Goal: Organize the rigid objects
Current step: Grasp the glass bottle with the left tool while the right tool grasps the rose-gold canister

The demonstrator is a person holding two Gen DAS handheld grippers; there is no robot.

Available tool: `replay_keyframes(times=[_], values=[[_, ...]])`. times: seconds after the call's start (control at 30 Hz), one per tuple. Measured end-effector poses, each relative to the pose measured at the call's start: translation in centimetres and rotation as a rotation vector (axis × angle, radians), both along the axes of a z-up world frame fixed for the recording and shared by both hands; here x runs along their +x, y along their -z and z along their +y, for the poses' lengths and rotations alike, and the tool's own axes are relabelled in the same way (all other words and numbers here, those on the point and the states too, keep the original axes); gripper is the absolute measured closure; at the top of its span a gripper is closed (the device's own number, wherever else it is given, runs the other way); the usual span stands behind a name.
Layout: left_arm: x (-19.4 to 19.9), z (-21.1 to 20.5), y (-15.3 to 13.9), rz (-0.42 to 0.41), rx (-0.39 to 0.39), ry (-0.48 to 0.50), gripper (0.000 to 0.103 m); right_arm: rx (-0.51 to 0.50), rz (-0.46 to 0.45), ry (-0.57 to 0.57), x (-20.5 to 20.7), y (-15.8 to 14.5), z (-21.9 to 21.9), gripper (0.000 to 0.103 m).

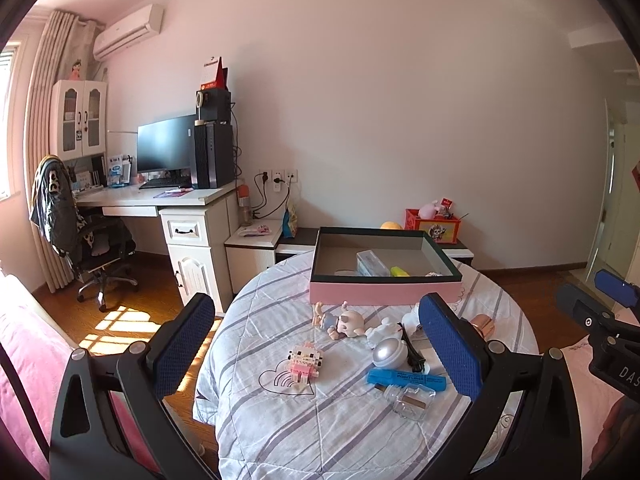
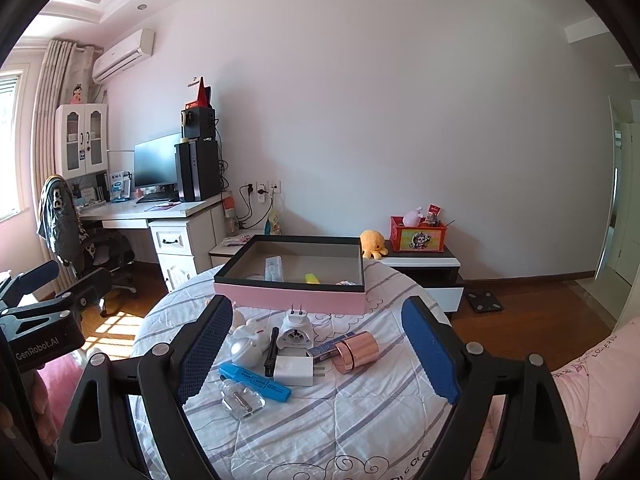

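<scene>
A pink box with a dark rim (image 1: 384, 294) (image 2: 290, 299) stands at the far side of a round table covered with a striped quilt (image 1: 288, 432) (image 2: 320, 432). A clear case (image 2: 274, 268) and a yellow highlighter (image 2: 313, 278) lie in the box. In front of it lie a block cat figure (image 1: 306, 360), a doll (image 1: 340, 322), a silver ball (image 1: 387, 354), a blue marker (image 2: 256, 382), a glass bottle (image 2: 242, 400), a white charger (image 2: 294, 370) and a rose-gold cylinder (image 2: 356, 350). My left gripper (image 1: 317, 302) and right gripper (image 2: 317, 304) hover open over the near edge, holding nothing.
A white desk (image 1: 160, 198) with a monitor and an office chair (image 1: 80, 240) stand at the left. Behind the table, a low cabinet (image 2: 424, 264) carries a red box and a yellow plush. Pink bedding (image 2: 592, 384) lies at the right, wooden floor around.
</scene>
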State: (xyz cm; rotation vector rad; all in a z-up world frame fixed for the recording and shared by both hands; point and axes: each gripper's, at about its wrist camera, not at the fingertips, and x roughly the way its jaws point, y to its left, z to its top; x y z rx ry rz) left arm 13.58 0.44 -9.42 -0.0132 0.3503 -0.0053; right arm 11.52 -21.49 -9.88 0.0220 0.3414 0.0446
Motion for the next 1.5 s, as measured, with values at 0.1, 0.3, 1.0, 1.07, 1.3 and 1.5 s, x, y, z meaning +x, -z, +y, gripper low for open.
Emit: replay_keyframes(times=[0.1, 0.3, 1.0, 1.07, 1.3, 1.5], values=[[1.2, 0.7, 1.2, 0.049, -0.006, -0.017, 0.000, 0.008, 0.040, 0.014, 1.1, 1.4, -0.8, 0.015], [4.1, -0.7, 5.6, 0.213, -0.039, 0.056, 0.000, 0.038, 0.148, 0.039, 3.8, 5.5, -2.7, 0.015], [9.5, -6.1, 15.1, 0.466, -0.001, 0.238, 0.028, 0.094, 0.383, 0.047, 10.7, 14.1, -6.9, 0.015], [9.6, -5.2, 15.0, 0.461, 0.005, 0.216, 0.028, 0.092, 0.391, 0.032, 11.8, 14.4, -6.8, 0.015], [10.8, -2.5, 14.5, 0.445, 0.009, 0.137, 0.028, 0.052, 0.417, -0.021, 16.0, 14.8, -6.2, 0.015], [11.5, -1.8, 14.1, 0.429, 0.015, 0.119, 0.028, 0.058, 0.438, -0.127, 18.7, 15.2, -6.1, 0.018]])
